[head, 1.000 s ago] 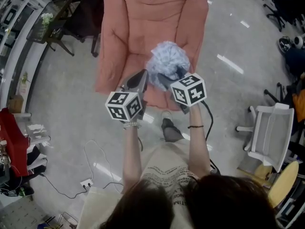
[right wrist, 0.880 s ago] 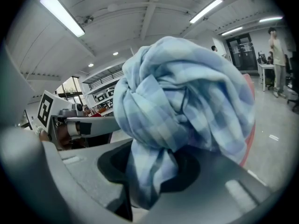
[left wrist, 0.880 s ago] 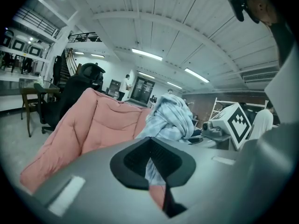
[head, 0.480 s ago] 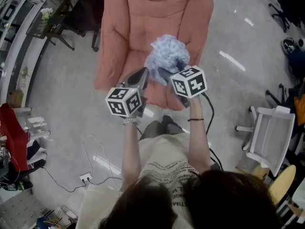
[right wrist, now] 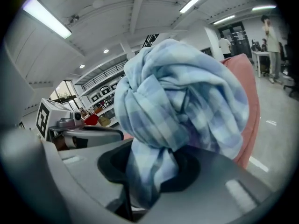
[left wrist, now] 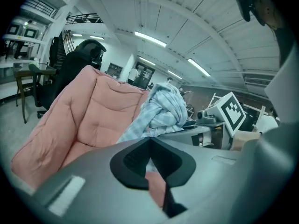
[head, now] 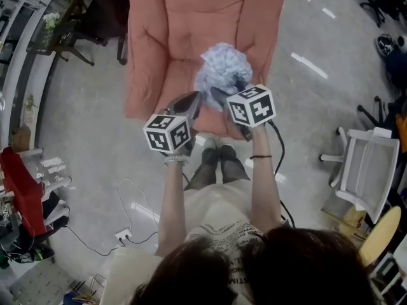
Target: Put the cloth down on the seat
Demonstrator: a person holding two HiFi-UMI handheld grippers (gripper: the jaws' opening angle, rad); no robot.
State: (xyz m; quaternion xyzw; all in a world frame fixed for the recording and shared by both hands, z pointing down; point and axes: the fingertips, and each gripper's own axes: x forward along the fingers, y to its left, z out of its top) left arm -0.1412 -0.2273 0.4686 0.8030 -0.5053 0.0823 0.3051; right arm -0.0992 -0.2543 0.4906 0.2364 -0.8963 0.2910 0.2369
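Observation:
A bundled light-blue checked cloth [head: 222, 65] hangs over the seat of a salmon-pink armchair [head: 168, 56]. My right gripper [head: 220, 95] is shut on the cloth's lower end; in the right gripper view the cloth [right wrist: 180, 101] bulges up out of the right gripper [right wrist: 148, 169]. My left gripper [head: 193, 101] stays just left of the cloth, jaws together and holding nothing. In the left gripper view the left gripper [left wrist: 149, 141] points at the armchair's seat [left wrist: 96, 125], with the cloth [left wrist: 161, 108] beyond it to the right.
A white office chair [head: 365, 170] stands on the floor to the right. Dark furniture [head: 70, 24] sits at upper left, red fabric [head: 22, 192] at the left edge, a cable and socket [head: 124, 236] on the floor. The person's feet [head: 216, 157] are at the armchair's front edge.
The person has stepped closer to the armchair. Both grippers and the cloth have moved a little forward over the seat. The grip on the cloth is unchanged.

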